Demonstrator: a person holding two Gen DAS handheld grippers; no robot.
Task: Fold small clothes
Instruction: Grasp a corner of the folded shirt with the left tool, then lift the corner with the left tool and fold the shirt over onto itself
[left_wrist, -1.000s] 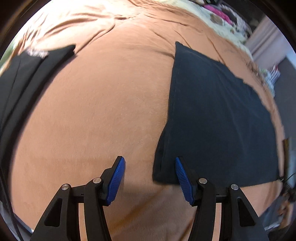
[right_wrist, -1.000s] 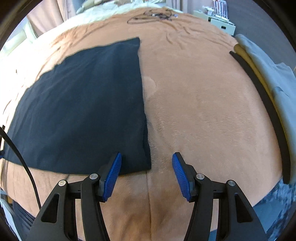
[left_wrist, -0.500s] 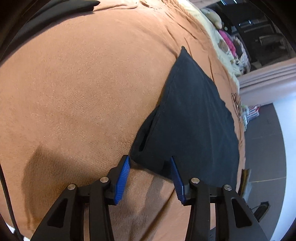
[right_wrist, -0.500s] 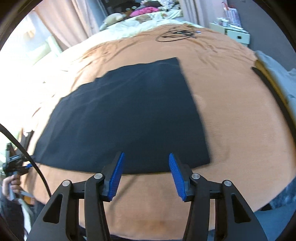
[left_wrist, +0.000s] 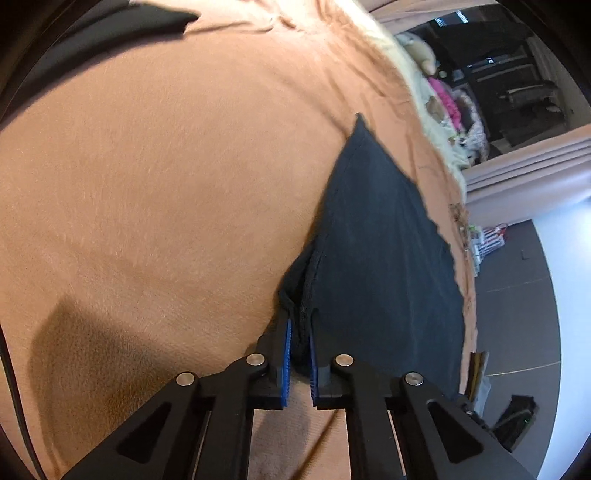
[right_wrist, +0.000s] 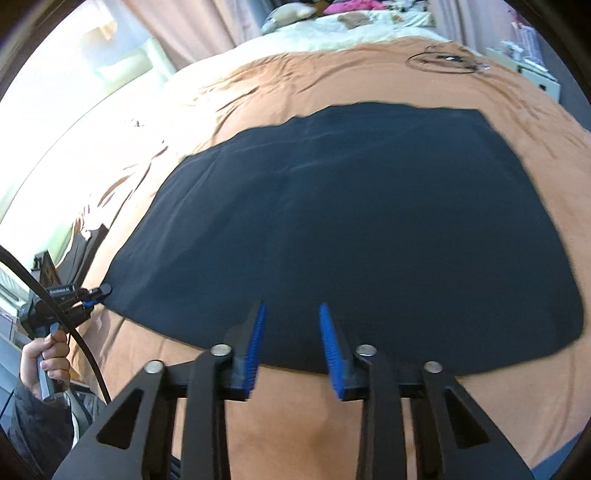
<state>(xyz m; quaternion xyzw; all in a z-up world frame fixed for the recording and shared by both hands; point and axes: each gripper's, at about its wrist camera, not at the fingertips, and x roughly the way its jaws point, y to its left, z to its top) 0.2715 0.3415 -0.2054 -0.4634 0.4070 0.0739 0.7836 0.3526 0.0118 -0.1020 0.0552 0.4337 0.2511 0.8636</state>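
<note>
A dark navy cloth (left_wrist: 376, 258) lies spread flat on an orange blanket (left_wrist: 147, 184). My left gripper (left_wrist: 300, 317) is shut on the cloth's near corner, and the hem bunches up between its blue pads. In the right wrist view the same cloth (right_wrist: 351, 221) fills the middle. There my left gripper (right_wrist: 92, 293) pinches its far-left corner, held by a hand (right_wrist: 44, 354). My right gripper (right_wrist: 291, 308) hovers over the cloth's near edge, about mid-length. Its jaws are closing with a gap left between them, and the pads are not pressing the fabric.
Another dark garment (left_wrist: 110, 26) lies at the blanket's far left. A thin looped cable (right_wrist: 443, 61) rests on the blanket beyond the cloth. Pale bedding with soft toys (right_wrist: 332, 33) lies behind. A black cable (right_wrist: 74, 332) hangs at the left.
The left jaws closed onto the cloth's corner and the wrist rolled. The right gripper slid left from the cloth's right corner to the middle of its near edge, and its jaws narrowed.
</note>
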